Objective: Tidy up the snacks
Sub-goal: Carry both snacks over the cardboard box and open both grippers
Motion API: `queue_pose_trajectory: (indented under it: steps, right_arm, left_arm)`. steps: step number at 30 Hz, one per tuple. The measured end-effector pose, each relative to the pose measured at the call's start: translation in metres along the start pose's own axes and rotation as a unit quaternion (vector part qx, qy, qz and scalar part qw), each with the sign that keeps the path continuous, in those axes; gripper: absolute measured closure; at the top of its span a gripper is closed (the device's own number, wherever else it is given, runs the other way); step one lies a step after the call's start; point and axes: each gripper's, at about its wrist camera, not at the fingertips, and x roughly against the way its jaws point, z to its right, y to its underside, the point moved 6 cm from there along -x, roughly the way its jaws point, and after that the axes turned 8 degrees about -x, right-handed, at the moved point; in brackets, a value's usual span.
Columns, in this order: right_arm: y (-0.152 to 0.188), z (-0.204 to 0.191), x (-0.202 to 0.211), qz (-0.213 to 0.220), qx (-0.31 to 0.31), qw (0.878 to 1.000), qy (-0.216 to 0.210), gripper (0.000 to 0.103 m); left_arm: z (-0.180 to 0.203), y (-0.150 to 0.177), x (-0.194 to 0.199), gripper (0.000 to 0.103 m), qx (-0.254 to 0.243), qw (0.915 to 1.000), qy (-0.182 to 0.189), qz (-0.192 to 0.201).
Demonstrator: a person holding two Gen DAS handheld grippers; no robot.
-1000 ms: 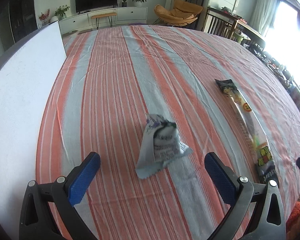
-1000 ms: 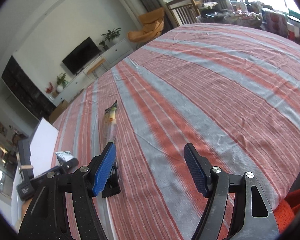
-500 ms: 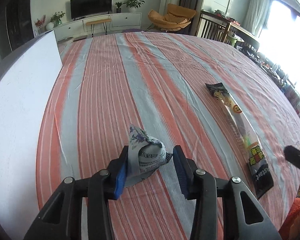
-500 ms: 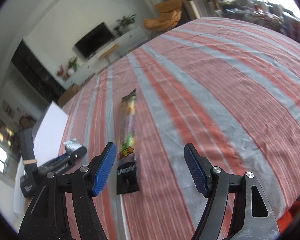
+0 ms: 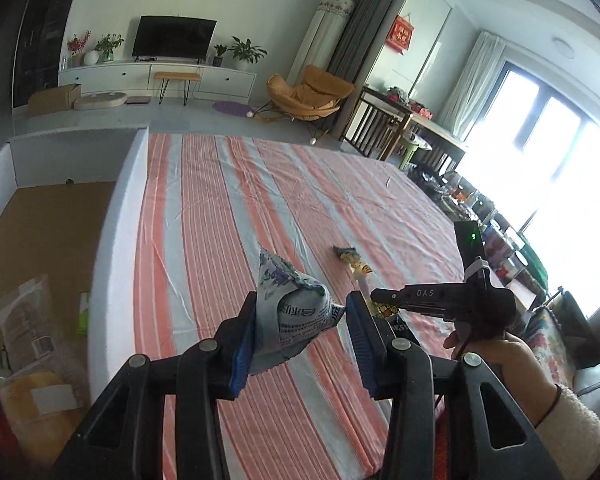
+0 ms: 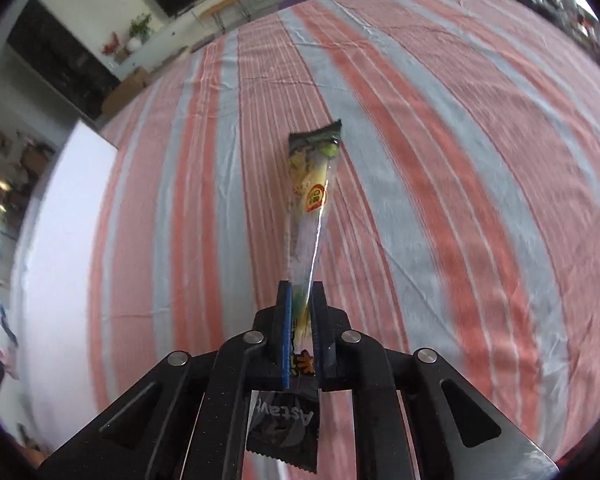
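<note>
My left gripper (image 5: 300,320) is shut on a small white and purple snack packet (image 5: 292,312) and holds it lifted above the striped tablecloth (image 5: 204,216). My right gripper (image 6: 301,300) is shut on a long clear snack stick pack (image 6: 312,200) with a yellow and green top and a black lower end; its far end points away over the cloth. In the left wrist view the right gripper (image 5: 380,294) shows at the right, over the same long pack (image 5: 354,264).
An open white-walled cardboard box (image 5: 116,216) stands left of the table, with several bagged snacks (image 5: 24,332) inside. A hand and white sleeve (image 5: 540,400) hold the right gripper at lower right. Chairs and a cluttered side table (image 5: 420,128) stand beyond.
The left gripper closed on the small packet and lifted it, bringing the box into view. The right gripper moved onto the long pack and shut on its near end.
</note>
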Motion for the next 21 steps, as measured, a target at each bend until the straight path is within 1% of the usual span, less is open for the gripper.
queue_pose_trajectory:
  steps: [3,5,7,9,11,13,14,15,16,17,18,19,20,21]
  right_arm:
    - [0.005,-0.018,0.026,0.003,-0.017,0.998,-0.064,0.096]
    - [0.011,-0.046,0.044,0.002,-0.018,0.993,-0.117,0.097]
    - [0.017,-0.086,0.061,0.0,-0.004,0.985,-0.171,0.099]
    - [0.026,-0.136,0.073,-0.008,0.017,0.975,-0.222,0.099]
    - [0.039,-0.188,0.083,-0.012,0.053,0.966,-0.253,0.099]
    - [0.049,-0.227,0.087,-0.007,0.081,0.961,-0.264,0.098]
    - [0.051,-0.239,0.088,0.001,0.098,0.961,-0.257,0.095]
    - [0.051,-0.245,0.085,0.011,0.123,0.964,-0.235,0.092]
    - [0.052,-0.248,0.077,0.014,0.16,0.966,-0.201,0.083]
    - [0.057,-0.247,0.063,0.0,0.204,0.967,-0.155,0.048]
    - [0.066,-0.241,0.044,-0.025,0.251,0.962,-0.104,0.031]
    - [0.079,-0.229,0.025,-0.049,0.295,0.953,-0.051,0.032]
    - [0.095,-0.214,0.006,-0.072,0.333,0.94,-0.004,0.032]
    - [0.113,-0.198,-0.012,-0.101,0.359,0.927,0.028,0.033]
  left_arm:
    - [-0.012,-0.012,0.044,0.061,0.019,0.9993,-0.002,0.032]
    - [-0.029,-0.021,0.073,0.061,0.032,0.9978,-0.018,0.055]
    - [-0.052,-0.028,0.1,0.061,0.039,0.995,-0.053,0.075]
    - [-0.081,-0.031,0.122,0.061,0.041,0.9894,-0.106,0.089]
    - [-0.115,-0.025,0.134,0.061,0.055,0.9825,-0.154,0.089]
    - [-0.144,-0.015,0.142,0.061,0.078,0.9761,-0.184,0.084]
    - [-0.154,-0.009,0.145,0.061,0.088,0.9736,-0.194,0.081]
    - [-0.161,-0.004,0.147,0.061,0.096,0.9724,-0.197,0.08]
    - [-0.165,0.002,0.149,0.061,0.1,0.9717,-0.198,0.081]
    - [-0.167,0.006,0.149,0.061,0.099,0.971,-0.202,0.08]
    - [-0.167,0.009,0.15,0.061,0.094,0.9706,-0.207,0.079]
    - [-0.167,0.011,0.148,0.061,0.089,0.9706,-0.21,0.078]
    - [-0.166,0.014,0.146,0.061,0.086,0.971,-0.209,0.077]
    - [-0.165,0.014,0.142,0.061,0.085,0.9718,-0.206,0.076]
